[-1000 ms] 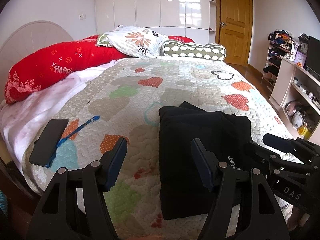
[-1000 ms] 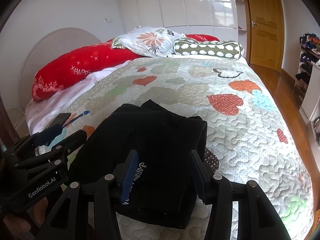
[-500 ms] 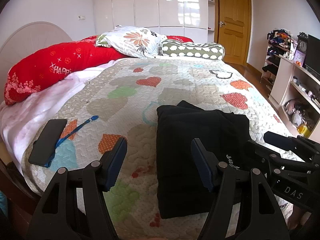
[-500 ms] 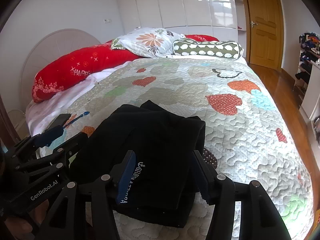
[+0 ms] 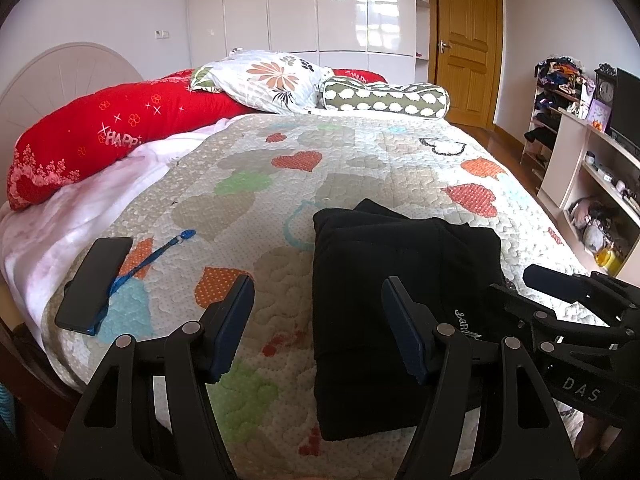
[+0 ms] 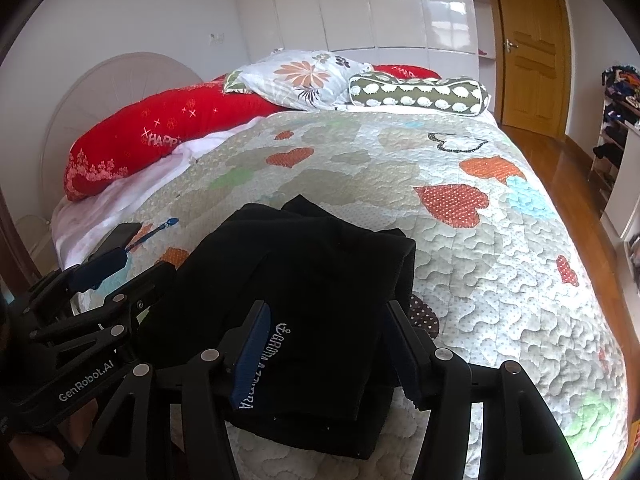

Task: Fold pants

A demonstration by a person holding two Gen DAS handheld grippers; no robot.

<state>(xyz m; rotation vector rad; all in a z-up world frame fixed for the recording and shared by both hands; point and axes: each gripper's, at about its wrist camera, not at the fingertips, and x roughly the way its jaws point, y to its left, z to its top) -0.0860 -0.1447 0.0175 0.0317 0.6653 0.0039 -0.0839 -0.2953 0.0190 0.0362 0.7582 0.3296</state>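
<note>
The black pants (image 5: pixel 384 292) lie folded into a compact rectangle on the heart-patterned quilt (image 5: pixel 320 168), near the bed's front edge. White lettering shows on the top layer (image 6: pixel 264 364). My left gripper (image 5: pixel 318 320) is open and empty above the quilt, its right finger over the pants' left part. My right gripper (image 6: pixel 332 348) is open and empty, hovering over the near end of the folded pants (image 6: pixel 304 296). Each gripper shows at the side of the other's view.
A black phone (image 5: pixel 94 280) with a blue strap lies at the bed's left front corner. Red, floral and green pillows (image 5: pixel 280 84) line the headboard end. Shelves (image 5: pixel 588 184) and a wooden door (image 5: pixel 466 48) stand to the right.
Both grippers have drawn back slightly from the pants and stay open. The folded pants have not moved.
</note>
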